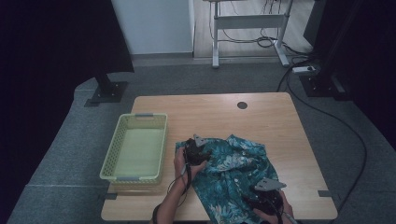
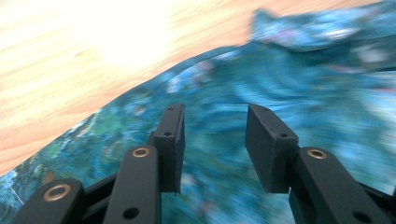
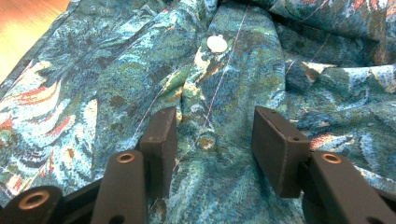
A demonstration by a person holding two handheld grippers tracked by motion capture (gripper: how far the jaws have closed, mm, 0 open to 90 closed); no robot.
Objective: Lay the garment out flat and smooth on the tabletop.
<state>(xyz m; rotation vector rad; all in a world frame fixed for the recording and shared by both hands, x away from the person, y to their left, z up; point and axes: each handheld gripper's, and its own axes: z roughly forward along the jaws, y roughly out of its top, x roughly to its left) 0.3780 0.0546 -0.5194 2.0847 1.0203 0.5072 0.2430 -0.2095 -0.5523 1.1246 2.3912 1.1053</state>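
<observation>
Both grippers over shirt, nothing pinched.
Light wooden counter (image 1: 280,126): crumpled teal floral-print fabric shirt (image 1: 233,175) lies at its near middle, just right of the pale green plastic mesh basket (image 1: 135,147). Left gripper (image 2: 215,144) over the shirt's left edge, fingers spread. Right gripper (image 3: 215,149) over the button placket near a white button (image 3: 216,43), fingers spread.
</observation>
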